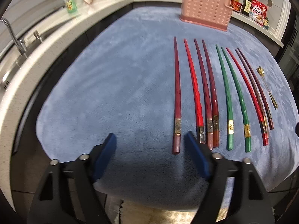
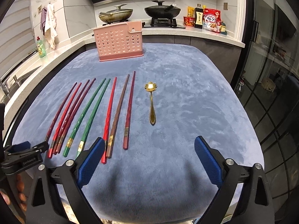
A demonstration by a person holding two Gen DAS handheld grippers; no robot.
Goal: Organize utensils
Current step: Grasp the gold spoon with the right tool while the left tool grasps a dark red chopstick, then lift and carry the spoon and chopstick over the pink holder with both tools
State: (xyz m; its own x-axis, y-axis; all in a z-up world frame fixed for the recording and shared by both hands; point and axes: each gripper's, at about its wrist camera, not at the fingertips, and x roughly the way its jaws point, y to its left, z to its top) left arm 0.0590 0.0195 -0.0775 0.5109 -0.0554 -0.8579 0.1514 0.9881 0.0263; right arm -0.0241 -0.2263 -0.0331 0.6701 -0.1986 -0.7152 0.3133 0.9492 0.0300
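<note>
From the left wrist view, a sink tap (image 1: 14,35) and green soap bottle (image 1: 71,3) show on the kitchen worktop, seen more fully than from the other side. The left gripper (image 1: 150,140) has its jaws apart and empty above the blue cloth (image 1: 112,85) on the desk. The chopsticks (image 1: 211,97) lie in a row just right of the jaws; the pink holder (image 1: 205,13) stands beyond them.

From the right wrist view, two pans (image 2: 138,12) on the stove and the gold spoon (image 2: 151,102) show plainly. The right gripper (image 2: 149,146) has its jaws apart, empty; the spoon lies ahead between them, chopsticks (image 2: 93,115) to their left.
</note>
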